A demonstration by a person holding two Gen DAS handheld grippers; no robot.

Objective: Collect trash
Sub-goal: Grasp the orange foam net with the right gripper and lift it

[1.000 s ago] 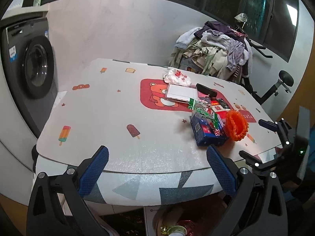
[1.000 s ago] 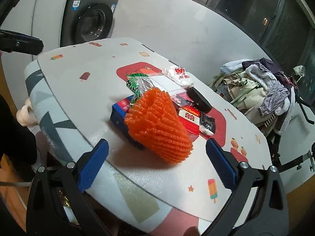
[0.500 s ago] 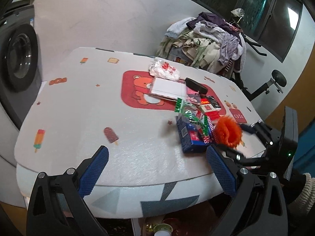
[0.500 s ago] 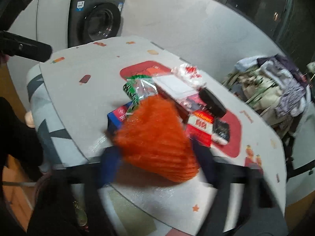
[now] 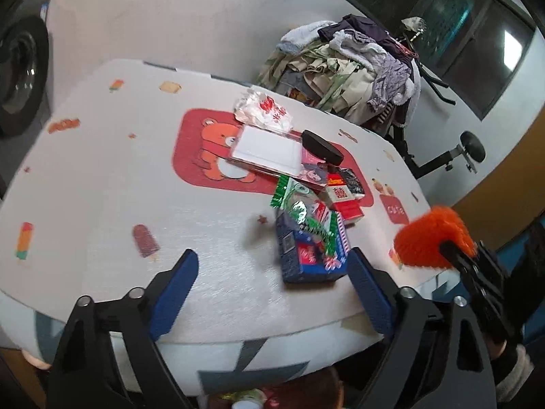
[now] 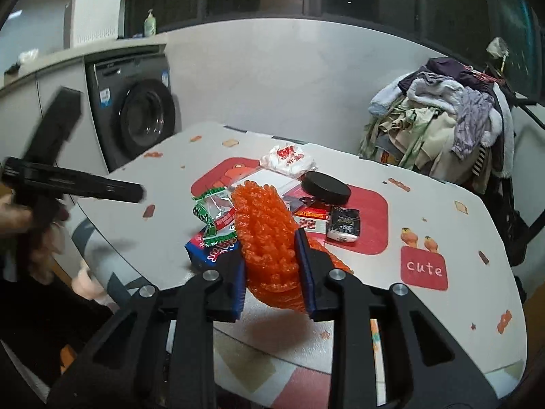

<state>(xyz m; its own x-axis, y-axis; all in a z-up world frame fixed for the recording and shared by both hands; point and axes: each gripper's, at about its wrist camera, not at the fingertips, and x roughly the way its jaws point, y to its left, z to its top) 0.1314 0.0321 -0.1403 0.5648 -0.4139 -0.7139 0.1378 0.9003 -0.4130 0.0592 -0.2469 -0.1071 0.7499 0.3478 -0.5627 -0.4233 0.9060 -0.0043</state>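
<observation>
Our right tongs [image 6: 270, 266] are closing on the orange foam fruit net [image 6: 269, 238], both blue pads pressing its sides and squashing it; it's lifted just clear of the surface [image 6: 442, 211], its shadow lying below. In the left wrist view the same net [image 5: 431, 238] shows as an orange puff off the surface's right edge, w/ black tong arms behind it.

Our left tongs [image 5: 269, 293] are empty, jaws wide apart but closing, hovering over the near edge of the surface. Just beyond them lies the blue box [image 5: 311, 255] w/ a green-and-silver wrapper [image 5: 303, 214] draped on top.

Farther out, in the right wrist view: a red carton [image 6: 308, 223], a small dark packet [image 6: 344, 226], a black oval case [image 6: 325, 189], a white plastic bag w/ red print [image 6: 287, 160]. Beyond that, a washing machine [image 6: 136, 116] and a clothes heap [image 6: 442, 122].

Risks as we judge them:
- The net is soft and springy; the grip sits low on it, so it could squirm out on the way to the bin.
- The left tongs, closing near the box, might catch only the loose wrapper and drag or tip the box.
- Both tools work the same corner; the arms could knock each other.
- No bin is clearly in view, so the drop spot is uncertain.
</observation>
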